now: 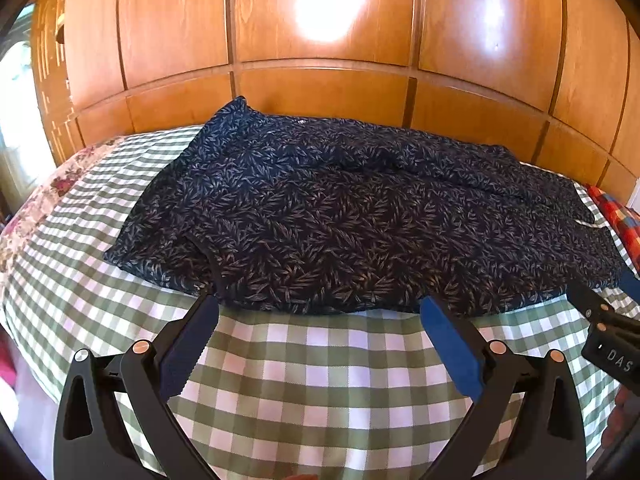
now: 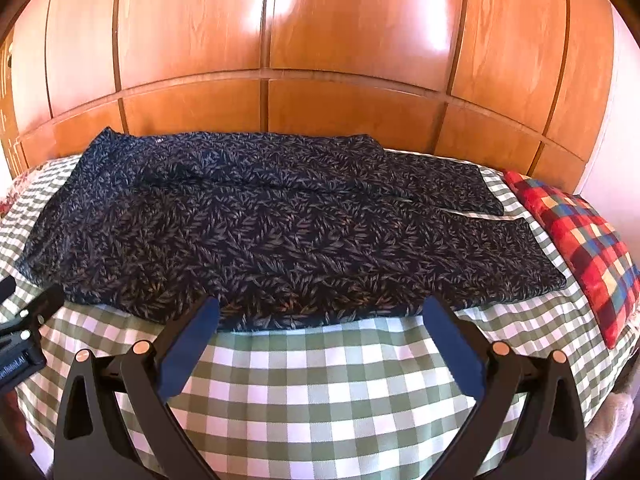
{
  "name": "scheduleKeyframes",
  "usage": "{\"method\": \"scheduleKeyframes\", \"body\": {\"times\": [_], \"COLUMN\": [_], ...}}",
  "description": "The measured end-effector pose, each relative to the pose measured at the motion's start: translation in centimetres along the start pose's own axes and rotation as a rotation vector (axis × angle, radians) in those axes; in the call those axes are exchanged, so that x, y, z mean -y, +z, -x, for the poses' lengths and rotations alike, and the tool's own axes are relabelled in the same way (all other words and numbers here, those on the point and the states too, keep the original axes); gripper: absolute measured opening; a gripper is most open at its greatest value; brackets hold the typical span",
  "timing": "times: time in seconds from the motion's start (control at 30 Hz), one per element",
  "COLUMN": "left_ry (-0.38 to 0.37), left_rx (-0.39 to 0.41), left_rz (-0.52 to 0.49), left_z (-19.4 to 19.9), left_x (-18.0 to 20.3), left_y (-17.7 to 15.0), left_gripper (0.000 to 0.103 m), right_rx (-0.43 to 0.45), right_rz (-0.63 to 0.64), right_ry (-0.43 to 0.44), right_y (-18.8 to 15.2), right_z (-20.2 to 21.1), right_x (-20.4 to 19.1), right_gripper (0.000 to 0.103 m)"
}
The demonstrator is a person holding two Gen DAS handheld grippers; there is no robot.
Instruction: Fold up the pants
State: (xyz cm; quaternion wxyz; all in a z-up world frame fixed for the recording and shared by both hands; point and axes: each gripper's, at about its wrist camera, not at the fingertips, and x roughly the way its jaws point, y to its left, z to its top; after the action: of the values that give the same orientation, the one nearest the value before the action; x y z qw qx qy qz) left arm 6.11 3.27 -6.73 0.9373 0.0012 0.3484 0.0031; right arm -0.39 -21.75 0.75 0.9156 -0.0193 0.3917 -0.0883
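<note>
Dark navy pants (image 1: 320,216) with a pale leaf print lie spread flat across the bed, waist at the left, two legs running to the right; they also show in the right wrist view (image 2: 280,232). My left gripper (image 1: 320,304) is open and empty, fingertips just at the pants' near edge by the waist end. My right gripper (image 2: 320,308) is open and empty, fingertips at the near edge of the closer leg. The right gripper's body shows at the right edge of the left wrist view (image 1: 608,320).
The bed has a green and white checked cover (image 1: 320,380). A red, blue and yellow checked pillow (image 2: 580,240) lies at the right, by the leg cuffs. A wooden panelled wardrobe (image 2: 320,60) stands right behind the bed. A floral cloth (image 1: 40,200) is at the left edge.
</note>
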Motion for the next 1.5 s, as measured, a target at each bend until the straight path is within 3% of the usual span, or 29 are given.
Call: {"method": "scheduleKeyframes", "body": {"times": [0.37,1.5], "left_ry": [0.018,0.025], "left_rx": [0.029,0.015], "left_rz": [-0.006,0.004], "left_z": [0.8,0.9], "left_x": [0.5,0.2], "left_y": [0.3,0.1], "left_gripper": [0.1,0.1], "right_rx": [-0.027,-0.033], "right_rz": [-0.006,-0.005], "right_ry": [-0.006,0.002], "right_y": [-1.3,-1.5], "right_z": [-0.9,-0.8], "right_x": [0.4,0.1], "right_gripper": [0.101,0.101]}}
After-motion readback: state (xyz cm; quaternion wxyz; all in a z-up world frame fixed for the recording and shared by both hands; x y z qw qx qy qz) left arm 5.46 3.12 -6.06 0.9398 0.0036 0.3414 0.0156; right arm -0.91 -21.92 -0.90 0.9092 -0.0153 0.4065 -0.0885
